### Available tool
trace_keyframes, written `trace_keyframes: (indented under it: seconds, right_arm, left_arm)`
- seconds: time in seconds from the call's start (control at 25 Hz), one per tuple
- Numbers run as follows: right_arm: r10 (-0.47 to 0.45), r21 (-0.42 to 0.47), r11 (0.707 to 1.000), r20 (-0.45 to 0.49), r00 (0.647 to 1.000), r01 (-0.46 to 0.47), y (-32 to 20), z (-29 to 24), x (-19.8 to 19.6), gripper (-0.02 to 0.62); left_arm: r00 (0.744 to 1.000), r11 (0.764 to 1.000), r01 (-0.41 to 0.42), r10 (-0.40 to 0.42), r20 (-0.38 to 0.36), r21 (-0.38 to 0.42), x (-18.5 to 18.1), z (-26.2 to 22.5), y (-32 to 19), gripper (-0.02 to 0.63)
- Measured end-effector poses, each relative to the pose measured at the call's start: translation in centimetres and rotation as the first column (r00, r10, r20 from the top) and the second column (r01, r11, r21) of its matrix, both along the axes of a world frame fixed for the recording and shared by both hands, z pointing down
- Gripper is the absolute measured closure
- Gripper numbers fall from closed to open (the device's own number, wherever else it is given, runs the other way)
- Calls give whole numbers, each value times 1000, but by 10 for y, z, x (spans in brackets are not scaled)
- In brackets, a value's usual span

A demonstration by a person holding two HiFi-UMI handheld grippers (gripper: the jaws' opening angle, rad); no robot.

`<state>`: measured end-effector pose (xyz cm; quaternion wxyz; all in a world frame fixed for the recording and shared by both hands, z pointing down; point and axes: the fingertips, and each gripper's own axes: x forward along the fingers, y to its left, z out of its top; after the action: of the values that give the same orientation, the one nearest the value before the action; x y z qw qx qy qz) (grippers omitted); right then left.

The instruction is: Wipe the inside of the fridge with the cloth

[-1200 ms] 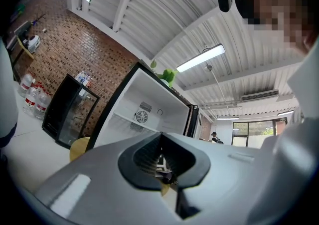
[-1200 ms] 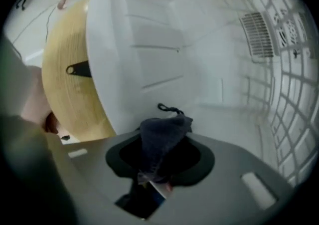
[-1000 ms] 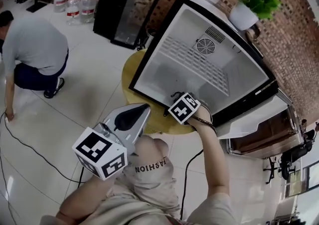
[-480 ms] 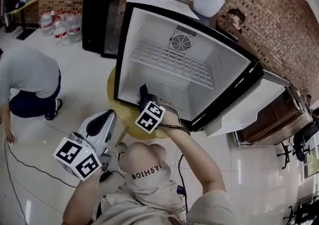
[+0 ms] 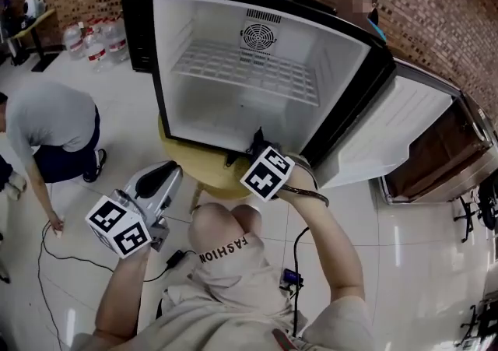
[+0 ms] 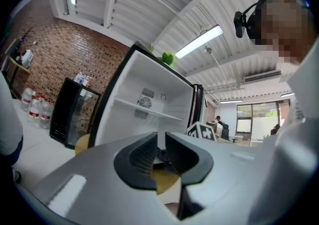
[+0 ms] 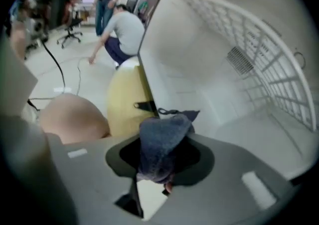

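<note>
A small white fridge (image 5: 177, 85) stood open on a round yellow counter (image 5: 204, 174), its door (image 5: 389, 139) swung wide to the right, with a wire shelf (image 5: 249, 69) across the empty interior and a round fan (image 5: 257, 36) in the back wall. Pale floor tiles (image 5: 128, 135) spread around it, a brick wall (image 5: 436, 7) ran behind, and a black cabinet (image 5: 134, 15) stood near some water bottles (image 5: 85, 42). A person in a grey shirt (image 5: 47, 120) bent over at the left. The right tongs (image 7: 160, 166), angled downward from an outstretched forearm, gripped a bunched blue-grey cloth (image 7: 164, 136) at the lower front edge of the fridge; contact with it could not be judged. The left tongs (image 6: 158, 151) were held level, short of the counter, and had just been opening to a narrow slit with nothing between them.
</note>
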<state>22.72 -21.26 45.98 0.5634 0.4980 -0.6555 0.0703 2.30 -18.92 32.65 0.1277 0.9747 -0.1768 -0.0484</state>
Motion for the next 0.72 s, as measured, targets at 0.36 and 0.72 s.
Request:
trace_keyframes:
  seconds: [0.36, 0.72]
  right_arm:
    - [-596, 482, 803, 676, 433, 351, 158, -139, -99, 469]
    - [-789, 541, 611, 368, 491, 577, 218, -126, -119, 469]
  left_arm:
    - [847, 829, -526, 532, -24, -192, 79, 14, 120, 314]
    - [687, 620, -714, 712, -149, -325, 123, 1, 186, 255]
